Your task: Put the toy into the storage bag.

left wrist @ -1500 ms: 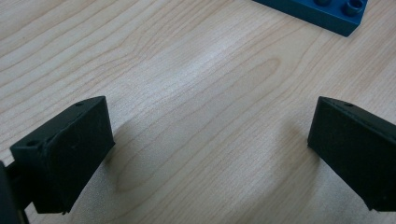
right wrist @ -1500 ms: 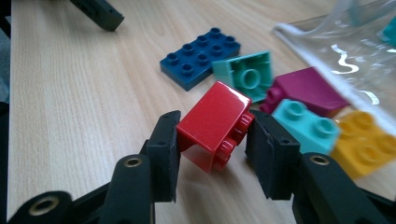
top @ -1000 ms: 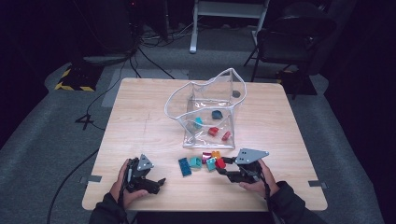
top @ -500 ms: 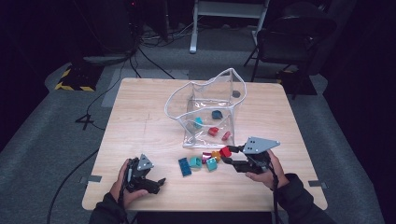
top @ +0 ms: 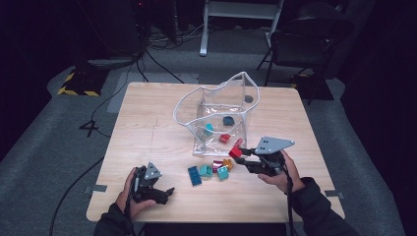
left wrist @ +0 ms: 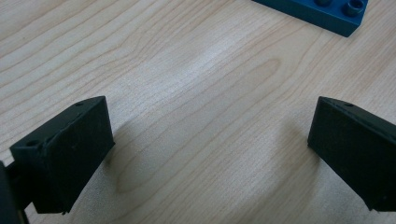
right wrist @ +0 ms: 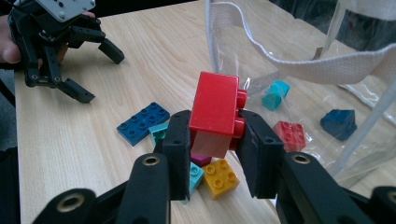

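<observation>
Right gripper (top: pixel 238 151) has lifted away from the loose bricks and moved toward the bag since a second ago, carrying a red brick (right wrist: pixel 213 103); its fingers (right wrist: pixel 177 140) are clenched on the brick's sides, holding it raised above the worktop (top: pixel 147 123), just short of the clear plastic bag (top: pixel 216 105).

Left gripper (top: pixel 164 192) unchanged at the near left edge, fingers (left wrist: pixel 65 149) spread wide apart with bare wood between them, grasping nothing.

On the worktop under the held brick: dark blue flat plate (top: pixel 194 175), teal brick (top: pixel 205 170), magenta brick (top: pixel 217 165), yellow brick (right wrist: pixel 220 177), second teal brick (top: pixel 223 173), clustered and touching.

Inside the bag, lying on its side with white-trimmed mouth toward the person: teal piece (right wrist: pixel 274 94), small red brick (right wrist: pixel 289 134), dark blue piece (right wrist: pixel 339 123).
</observation>
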`<state>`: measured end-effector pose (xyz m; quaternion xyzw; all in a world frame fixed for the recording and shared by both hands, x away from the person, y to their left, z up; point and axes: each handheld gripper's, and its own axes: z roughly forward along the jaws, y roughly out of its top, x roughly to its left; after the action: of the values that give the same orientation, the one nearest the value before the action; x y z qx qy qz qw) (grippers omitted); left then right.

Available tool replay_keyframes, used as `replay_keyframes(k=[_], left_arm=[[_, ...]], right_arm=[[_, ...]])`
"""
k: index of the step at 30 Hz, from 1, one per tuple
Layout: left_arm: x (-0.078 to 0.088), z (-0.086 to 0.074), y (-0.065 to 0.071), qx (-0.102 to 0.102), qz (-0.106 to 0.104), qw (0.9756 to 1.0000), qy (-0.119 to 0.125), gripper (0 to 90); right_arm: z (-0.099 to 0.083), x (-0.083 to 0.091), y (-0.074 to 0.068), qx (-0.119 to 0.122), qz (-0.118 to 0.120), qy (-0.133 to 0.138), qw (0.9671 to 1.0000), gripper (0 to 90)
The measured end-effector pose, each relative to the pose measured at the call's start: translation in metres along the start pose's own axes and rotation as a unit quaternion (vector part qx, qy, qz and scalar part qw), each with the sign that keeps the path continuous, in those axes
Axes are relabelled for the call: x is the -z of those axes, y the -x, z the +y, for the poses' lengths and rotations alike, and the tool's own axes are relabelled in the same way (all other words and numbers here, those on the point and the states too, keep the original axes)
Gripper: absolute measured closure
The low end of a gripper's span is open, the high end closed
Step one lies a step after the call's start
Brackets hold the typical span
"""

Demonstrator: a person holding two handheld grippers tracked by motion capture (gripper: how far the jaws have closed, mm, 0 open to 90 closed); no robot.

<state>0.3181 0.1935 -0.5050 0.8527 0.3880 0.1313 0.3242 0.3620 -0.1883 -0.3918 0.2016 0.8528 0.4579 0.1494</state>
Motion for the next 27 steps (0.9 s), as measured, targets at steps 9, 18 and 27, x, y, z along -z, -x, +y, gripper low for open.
replay_keyframes(k=[9,18,27], left_arm=[[0.0,0.0,0.0,0.0,0.001,1.0,0.0,0.2],[0.0,0.0,0.0,0.0,0.001,1.0,0.0,0.2],[0.0,0.0,0.0,0.0,0.001,1.0,0.0,0.2]], right_arm=[[0.016,0.018,0.004,0.009,-0.022,0.027,0.9994,66.5],[0.049,0.034,0.008,0.018,-0.041,0.053,0.9976,66.6],[0.068,0.036,0.017,0.024,-0.061,0.063,0.9959,66.7]])
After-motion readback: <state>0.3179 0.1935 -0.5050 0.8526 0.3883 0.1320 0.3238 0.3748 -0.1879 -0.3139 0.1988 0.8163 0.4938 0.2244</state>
